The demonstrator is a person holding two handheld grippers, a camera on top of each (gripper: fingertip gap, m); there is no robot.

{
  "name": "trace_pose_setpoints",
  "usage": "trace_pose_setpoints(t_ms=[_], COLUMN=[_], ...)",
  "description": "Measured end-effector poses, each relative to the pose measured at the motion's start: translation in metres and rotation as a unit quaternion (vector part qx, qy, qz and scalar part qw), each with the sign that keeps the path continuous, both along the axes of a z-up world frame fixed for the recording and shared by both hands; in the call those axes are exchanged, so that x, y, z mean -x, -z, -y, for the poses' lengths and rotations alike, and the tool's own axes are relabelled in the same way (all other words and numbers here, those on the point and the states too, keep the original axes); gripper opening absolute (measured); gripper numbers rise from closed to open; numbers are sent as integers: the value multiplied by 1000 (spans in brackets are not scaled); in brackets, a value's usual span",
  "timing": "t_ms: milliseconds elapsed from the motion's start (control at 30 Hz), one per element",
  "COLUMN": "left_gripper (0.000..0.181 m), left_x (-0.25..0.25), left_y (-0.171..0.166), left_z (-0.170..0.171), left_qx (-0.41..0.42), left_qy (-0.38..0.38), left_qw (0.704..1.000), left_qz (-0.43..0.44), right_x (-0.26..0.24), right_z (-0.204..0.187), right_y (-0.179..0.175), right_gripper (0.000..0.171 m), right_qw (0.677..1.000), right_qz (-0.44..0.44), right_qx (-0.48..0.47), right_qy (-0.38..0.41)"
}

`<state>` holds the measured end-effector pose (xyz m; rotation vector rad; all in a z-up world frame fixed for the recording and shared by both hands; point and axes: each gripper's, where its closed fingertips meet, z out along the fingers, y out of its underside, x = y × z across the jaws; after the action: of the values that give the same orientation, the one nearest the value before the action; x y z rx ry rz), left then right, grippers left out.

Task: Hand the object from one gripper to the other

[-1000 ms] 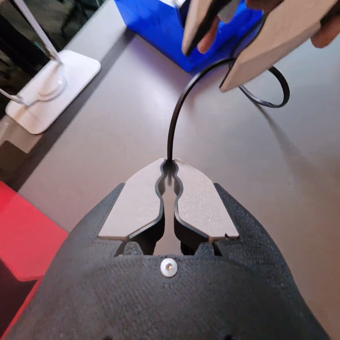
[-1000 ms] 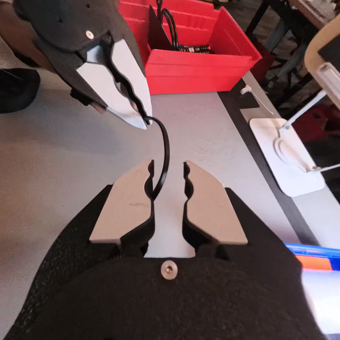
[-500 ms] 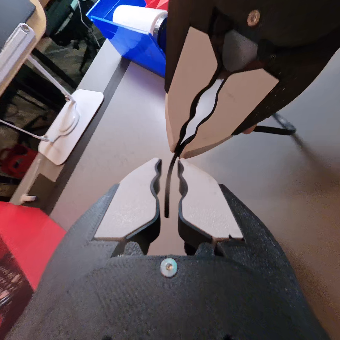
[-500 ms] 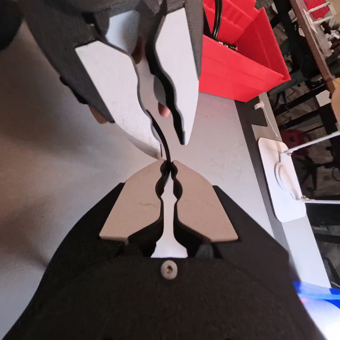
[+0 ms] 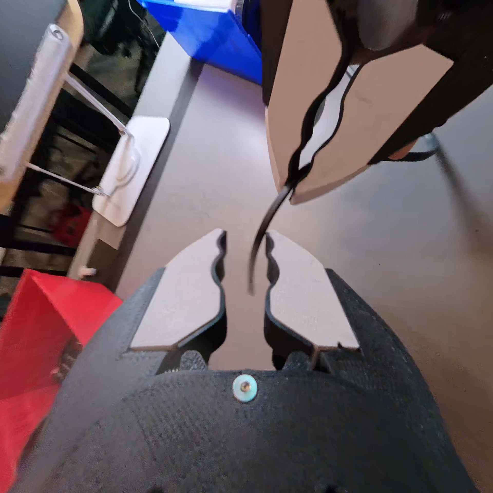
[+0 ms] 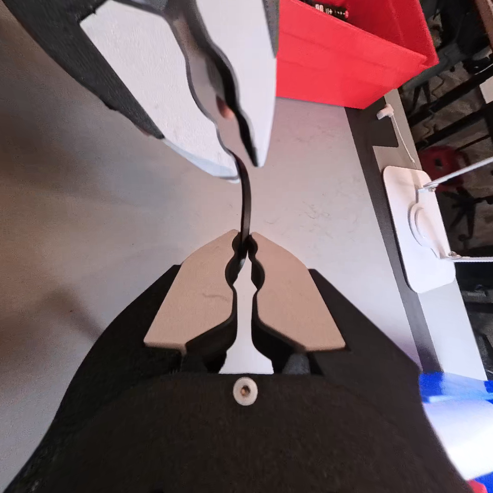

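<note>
The right hand-held gripper [image 6: 244, 236] pinches a black cable tie [image 6: 246, 202] at its fingertips, above a grey table [image 6: 306, 213]. The left hand-held gripper [image 5: 246, 236] stands apart, the tie's free end hanging loose between its fingers. Thin, light and springy, the slick strap likely needs a tip-pinch.

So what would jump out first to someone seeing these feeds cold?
The black cable tie strung between the two tools at centre frame: the right gripper has its jaws shut on one end, while the left gripper stands open around the loose tail. Next, the red bin at the table's far edge, behind the left gripper.
</note>
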<state>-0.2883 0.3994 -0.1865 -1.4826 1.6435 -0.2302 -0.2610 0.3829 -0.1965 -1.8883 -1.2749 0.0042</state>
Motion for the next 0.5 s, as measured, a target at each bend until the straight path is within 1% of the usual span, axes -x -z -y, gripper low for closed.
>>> trace_pose_setpoints(t_ms=[33,67,100,133,200,267,333,367,400,433,467,500], left_gripper=[25,29,23,13,9,5,3,3,3,3,3,4], left_x=[-3,-6,-8,-10,-11,-10,-3,0,4,6,6,6], left_y=[0,4,8,12,12,6,4,6,9,12,14,15], left_z=[2,6,11,14,16,15,7,3,1,1,1,1], left_qx=[-20,-20,-13,-11,-16,8,31,44,65,86,95,92], left_qy=[7,18,29,39,52,37,12,-1,-12,-18,-18,-14], left_qw=[1000,1000,999,999,998,999,999,999,998,996,995,996], left_qz=[-6,-16,-22,-25,-20,-7,-5,-6,-11,-15,-15,-16], right_x=[4,7,10,14,15,11,0,-5,-6,-7,-7,-7], right_z=[4,6,6,9,8,4,2,0,0,-1,-4,-6], right_y=[3,4,4,3,-2,-8,-6,-4,-1,1,0,2], right_gripper=[4,4,4,4,4,4,17,21,19,8,4,4], right_qw=[1000,1000,1000,999,999,999,1000,1000,1000,1000,1000,999], right_qz=[3,8,9,3,-14,-35,-27,-15,-5,1,7,21], right_qx=[6,4,-4,-4,-10,-11,6,8,9,1,-16,-24], right_qy=[-13,-23,-29,-40,-41,-22,4,12,12,13,17,16])
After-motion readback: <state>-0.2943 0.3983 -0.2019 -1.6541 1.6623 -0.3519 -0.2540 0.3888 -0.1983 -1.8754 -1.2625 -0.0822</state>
